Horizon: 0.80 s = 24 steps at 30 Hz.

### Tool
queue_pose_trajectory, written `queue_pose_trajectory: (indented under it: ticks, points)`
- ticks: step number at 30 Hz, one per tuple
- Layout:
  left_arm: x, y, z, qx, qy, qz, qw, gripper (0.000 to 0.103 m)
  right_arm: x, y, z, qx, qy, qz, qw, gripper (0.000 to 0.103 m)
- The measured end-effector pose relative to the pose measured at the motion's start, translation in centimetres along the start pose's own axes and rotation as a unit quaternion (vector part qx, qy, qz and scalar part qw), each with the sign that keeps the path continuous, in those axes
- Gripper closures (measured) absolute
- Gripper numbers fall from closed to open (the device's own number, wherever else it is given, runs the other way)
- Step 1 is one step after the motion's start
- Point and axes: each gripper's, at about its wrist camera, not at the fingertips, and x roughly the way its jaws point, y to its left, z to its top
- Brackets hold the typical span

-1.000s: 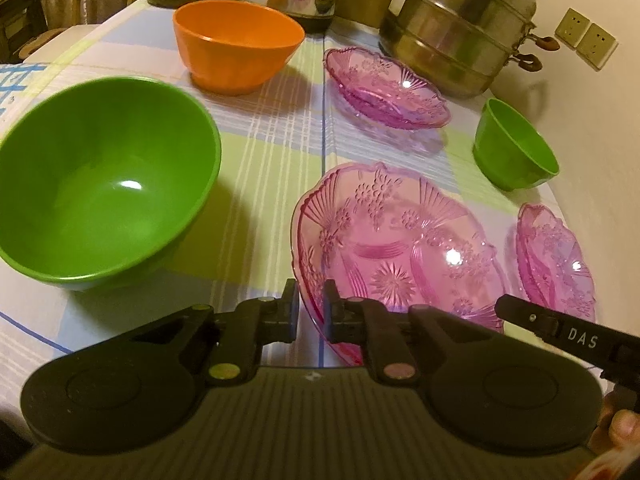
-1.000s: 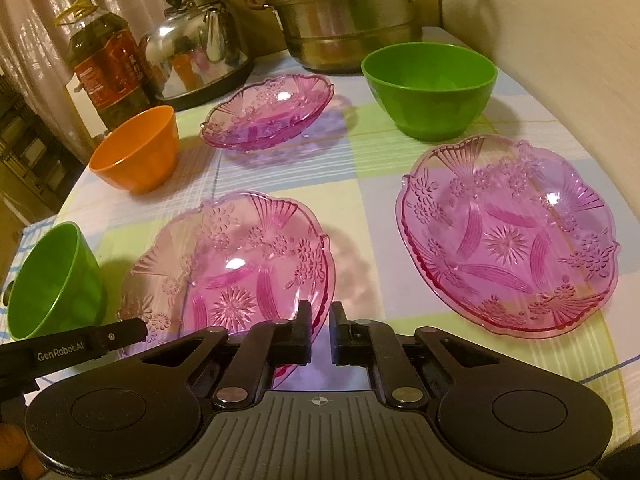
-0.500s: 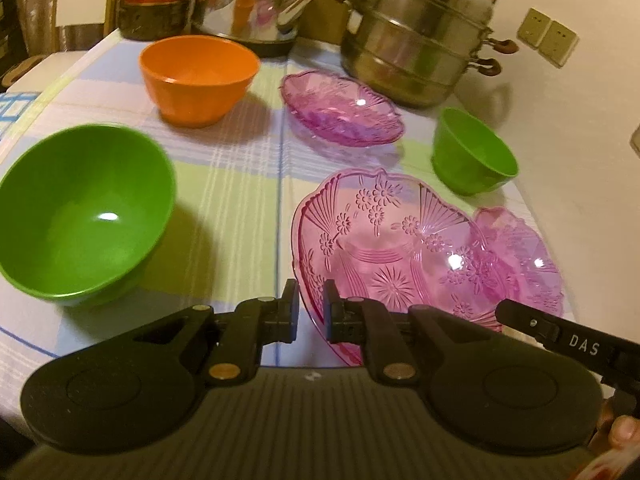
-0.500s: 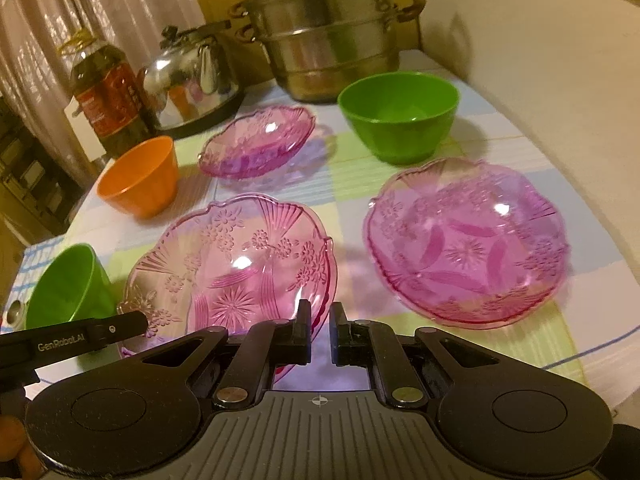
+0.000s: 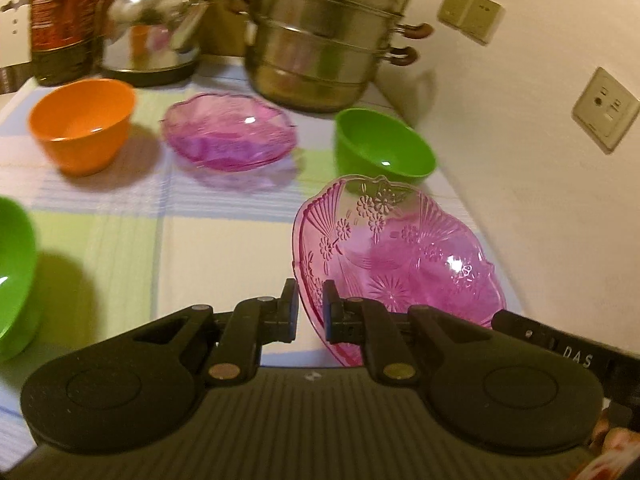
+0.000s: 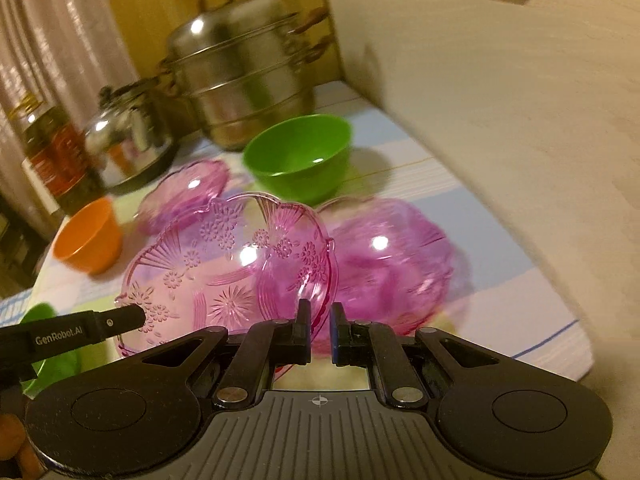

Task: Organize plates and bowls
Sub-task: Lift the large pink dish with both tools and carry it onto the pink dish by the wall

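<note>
A patterned pink glass plate (image 5: 400, 256) hangs tilted above the checked tablecloth, held by both grippers. My left gripper (image 5: 310, 306) is shut on its near-left rim. My right gripper (image 6: 320, 330) is shut on its near-right rim, with the plate (image 6: 224, 264) spreading to the left. Just beyond and to the right, a second pink plate (image 6: 392, 268) lies on the table, partly under the held one. Farther back are a smaller pink dish (image 5: 230, 136), an orange bowl (image 5: 82, 124) and a green bowl (image 5: 384, 148). A big green bowl (image 5: 12, 272) sits at the left edge.
A steel steamer pot (image 5: 320, 36), a kettle (image 5: 152, 36) and an oil bottle (image 5: 62, 20) line the back of the table. The wall with sockets (image 5: 604, 110) runs close along the right side. The table's right edge (image 6: 560, 344) is near the second plate.
The pink plate has come up off the table in both grippers and moved right, now tilted and overlapping the second pink plate. Both views have swung towards the wall.
</note>
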Motion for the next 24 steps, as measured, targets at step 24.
queue_pose_trajectory:
  ticks: [24]
  points:
    - [8.4, -5.7, 1.3, 0.052, 0.053, -0.036, 0.9966, 0.093, 3.4, -6.9, 1.8, 0.039, 0.019, -0.082, 0.996, 0.094]
